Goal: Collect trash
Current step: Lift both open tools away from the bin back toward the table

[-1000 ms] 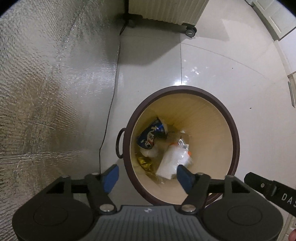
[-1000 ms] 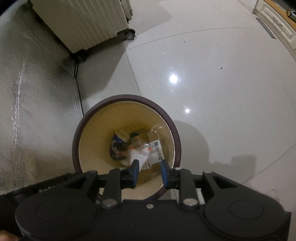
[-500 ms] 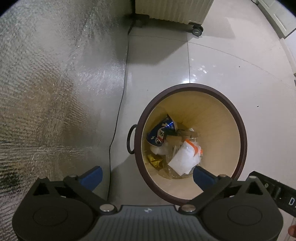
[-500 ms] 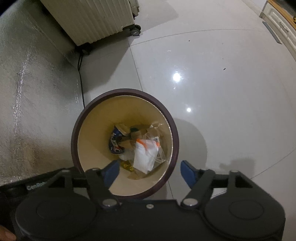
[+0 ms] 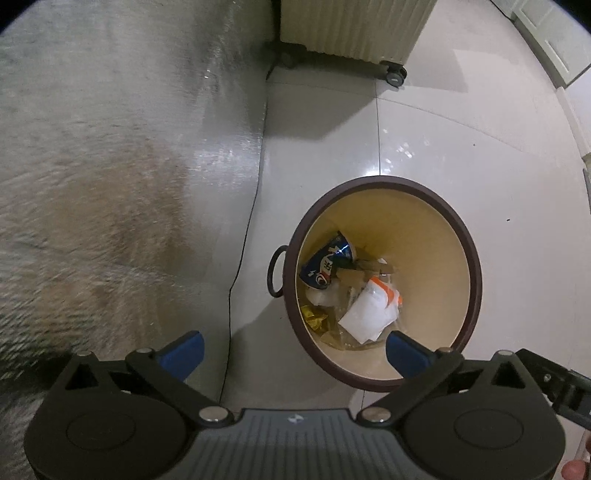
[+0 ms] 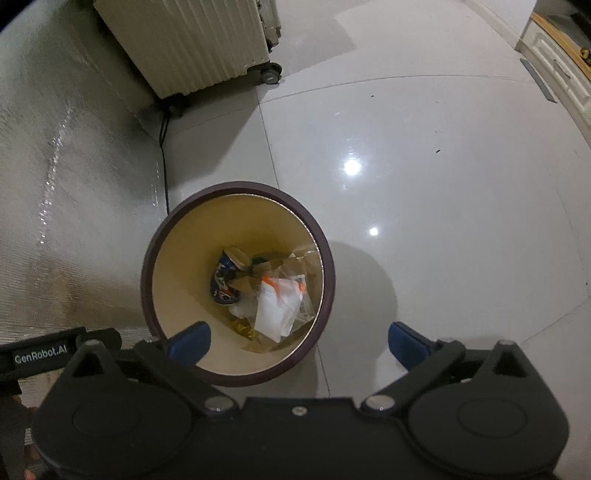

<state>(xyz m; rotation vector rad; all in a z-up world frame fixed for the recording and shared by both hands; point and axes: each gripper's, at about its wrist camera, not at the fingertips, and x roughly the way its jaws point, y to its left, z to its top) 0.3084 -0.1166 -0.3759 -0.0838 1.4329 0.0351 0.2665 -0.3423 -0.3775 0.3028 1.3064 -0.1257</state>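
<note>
My left gripper sat at the bottom of the left wrist view, tongs spread wide, nothing between them. My right gripper was the same in its own view, jaws opening at that moment, empty. Just above both, the brown-rimmed bin stood on the tiled floor, centre right in the left view. The trash was already inside at the bottom: white packet on top, crushed blue can at its upper left, gold wrapper lower left. Risk, as I judged it: a low finger clipping the rim and tipping the bin. Further up, the black cable running along the foil mat could snag. The wheeled heater stood at the top edge.
</note>
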